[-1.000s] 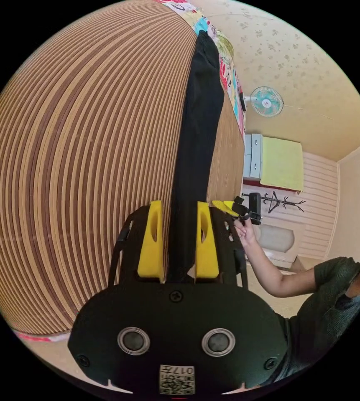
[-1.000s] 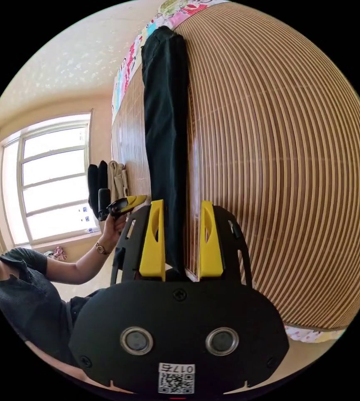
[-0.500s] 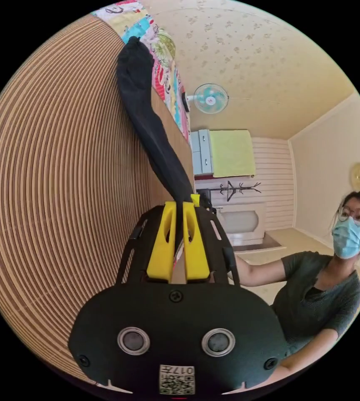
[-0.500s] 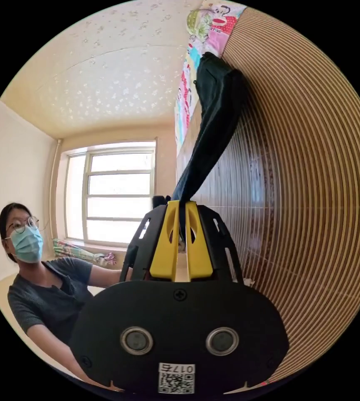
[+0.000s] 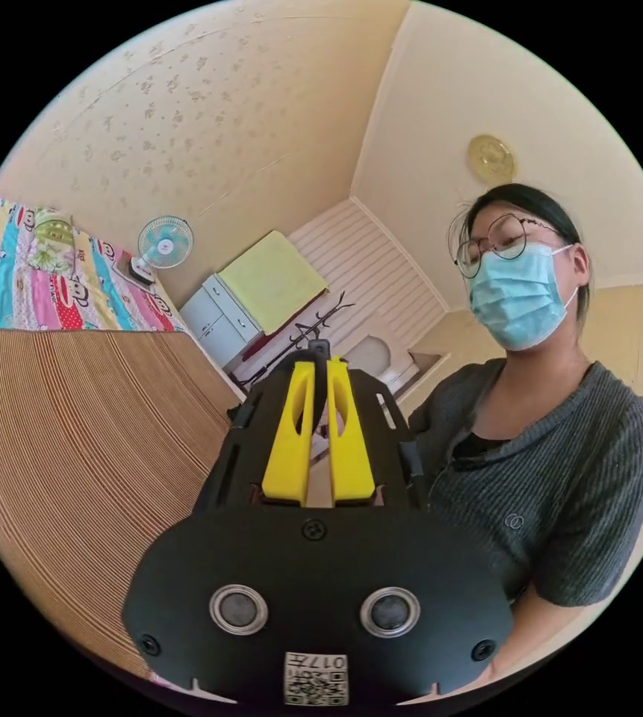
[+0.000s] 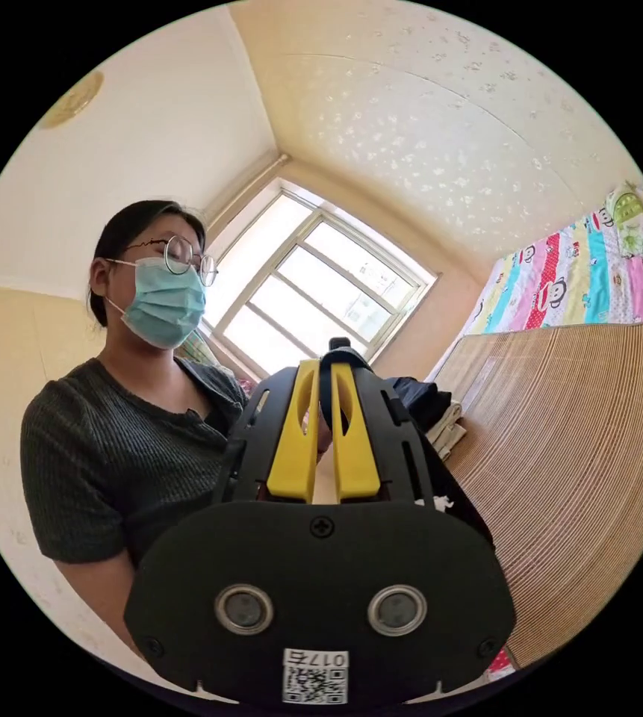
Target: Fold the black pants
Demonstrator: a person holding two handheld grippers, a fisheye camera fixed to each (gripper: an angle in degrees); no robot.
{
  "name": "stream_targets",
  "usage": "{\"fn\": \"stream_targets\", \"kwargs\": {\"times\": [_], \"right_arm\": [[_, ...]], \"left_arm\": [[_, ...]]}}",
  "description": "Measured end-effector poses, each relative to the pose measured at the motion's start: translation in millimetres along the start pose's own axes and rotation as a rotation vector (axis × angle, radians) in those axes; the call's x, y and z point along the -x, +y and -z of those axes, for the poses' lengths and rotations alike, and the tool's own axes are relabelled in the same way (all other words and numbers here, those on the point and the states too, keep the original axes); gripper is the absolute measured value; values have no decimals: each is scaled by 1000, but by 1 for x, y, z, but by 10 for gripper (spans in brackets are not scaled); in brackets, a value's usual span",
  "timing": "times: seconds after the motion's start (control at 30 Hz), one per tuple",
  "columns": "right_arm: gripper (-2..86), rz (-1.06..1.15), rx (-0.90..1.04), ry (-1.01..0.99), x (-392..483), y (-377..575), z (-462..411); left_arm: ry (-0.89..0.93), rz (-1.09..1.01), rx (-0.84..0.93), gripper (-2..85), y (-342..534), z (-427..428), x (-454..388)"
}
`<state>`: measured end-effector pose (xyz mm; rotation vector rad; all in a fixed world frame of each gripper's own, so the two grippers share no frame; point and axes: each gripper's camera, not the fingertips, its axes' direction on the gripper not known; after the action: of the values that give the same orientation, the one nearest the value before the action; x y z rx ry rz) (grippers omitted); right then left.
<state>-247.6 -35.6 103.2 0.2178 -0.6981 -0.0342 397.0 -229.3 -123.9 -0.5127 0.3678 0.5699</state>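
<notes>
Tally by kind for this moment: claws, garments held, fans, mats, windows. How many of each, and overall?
Yellow-jawed claws: 2 (left claw, right claw)
Black pants, pinched in both claws: 1
Teal wall fan: 1
Striped bamboo mat: 1
White-framed window: 1
Total: 6

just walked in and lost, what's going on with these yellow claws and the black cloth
A person holds a claw in each hand, folding black pants over a striped bamboo mat. The left claw and the right claw are each shut on a bit of black pants, lifted up off the mat. A pile of folded clothes sits at the mat's edge.
</notes>
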Motion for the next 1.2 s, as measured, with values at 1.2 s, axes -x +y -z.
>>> {"fn": "stream_targets", "kwargs": {"times": [1.2], "right_arm": [[172,-853,269,429,-364,211,-55]], "left_arm": [[-413,752,375,134,220,-131,352]]}}
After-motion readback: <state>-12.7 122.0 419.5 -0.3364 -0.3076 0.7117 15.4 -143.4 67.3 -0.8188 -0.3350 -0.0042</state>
